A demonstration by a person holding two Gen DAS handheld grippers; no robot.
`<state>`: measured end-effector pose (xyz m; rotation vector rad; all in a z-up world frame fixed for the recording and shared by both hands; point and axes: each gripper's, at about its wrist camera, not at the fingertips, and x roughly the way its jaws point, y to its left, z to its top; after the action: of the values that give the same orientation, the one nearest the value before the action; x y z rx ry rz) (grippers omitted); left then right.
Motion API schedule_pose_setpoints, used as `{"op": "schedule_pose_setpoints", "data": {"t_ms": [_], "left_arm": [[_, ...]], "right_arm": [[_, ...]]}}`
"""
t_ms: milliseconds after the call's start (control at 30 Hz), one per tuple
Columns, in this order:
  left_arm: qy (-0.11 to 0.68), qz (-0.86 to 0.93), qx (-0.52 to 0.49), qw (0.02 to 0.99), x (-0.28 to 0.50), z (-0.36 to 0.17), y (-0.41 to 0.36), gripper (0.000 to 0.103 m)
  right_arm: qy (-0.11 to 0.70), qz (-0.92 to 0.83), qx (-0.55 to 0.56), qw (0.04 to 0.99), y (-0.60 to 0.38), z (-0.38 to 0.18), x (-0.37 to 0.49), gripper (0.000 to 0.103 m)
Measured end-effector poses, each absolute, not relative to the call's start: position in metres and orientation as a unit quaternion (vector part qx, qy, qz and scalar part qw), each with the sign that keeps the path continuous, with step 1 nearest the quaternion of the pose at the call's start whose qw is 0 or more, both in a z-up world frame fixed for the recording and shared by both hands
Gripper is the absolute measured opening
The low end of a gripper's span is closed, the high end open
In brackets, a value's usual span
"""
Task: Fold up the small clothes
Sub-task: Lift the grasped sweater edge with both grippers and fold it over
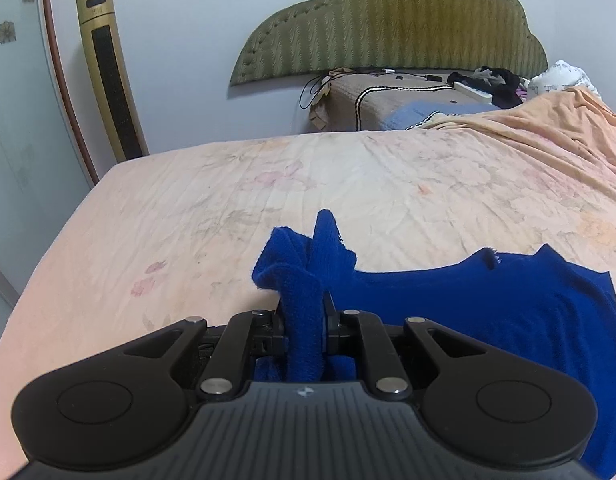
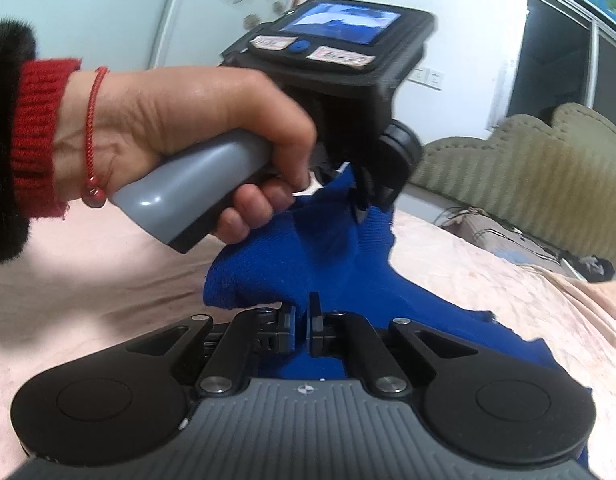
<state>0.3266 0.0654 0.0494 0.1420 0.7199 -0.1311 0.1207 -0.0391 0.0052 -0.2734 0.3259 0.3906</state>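
Observation:
A small blue knit garment (image 1: 488,304) lies on the pink floral bed sheet (image 1: 228,200), spread to the right. My left gripper (image 1: 304,304) is shut on a bunched fold of the garment, which sticks up between and past its fingers. In the right wrist view the same garment (image 2: 308,256) is lifted at one end by the left gripper (image 2: 358,200), held in a person's hand just ahead. My right gripper (image 2: 302,314) has its jaws nearly together right at the garment's lower edge; whether cloth is pinched between them does not show.
An orange blanket (image 1: 548,128) is heaped at the back right of the bed. A green padded headboard (image 1: 388,20) leans on the wall behind a low brown bedside unit (image 1: 380,96) with cables. A gold tower fan (image 1: 108,72) stands at the left.

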Motion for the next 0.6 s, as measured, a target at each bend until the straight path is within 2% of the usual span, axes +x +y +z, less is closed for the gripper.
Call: {"op": "schedule_pose_setpoints", "data": {"t_ms": [600], "left_arm": [[0.329,-0.089,0.095,0.935,0.313,0.073,-0.014,0.012]], "right_arm": [[0.144,0.148,-0.057,0.977,-0.11,0.008,0.085,0.004]]}}
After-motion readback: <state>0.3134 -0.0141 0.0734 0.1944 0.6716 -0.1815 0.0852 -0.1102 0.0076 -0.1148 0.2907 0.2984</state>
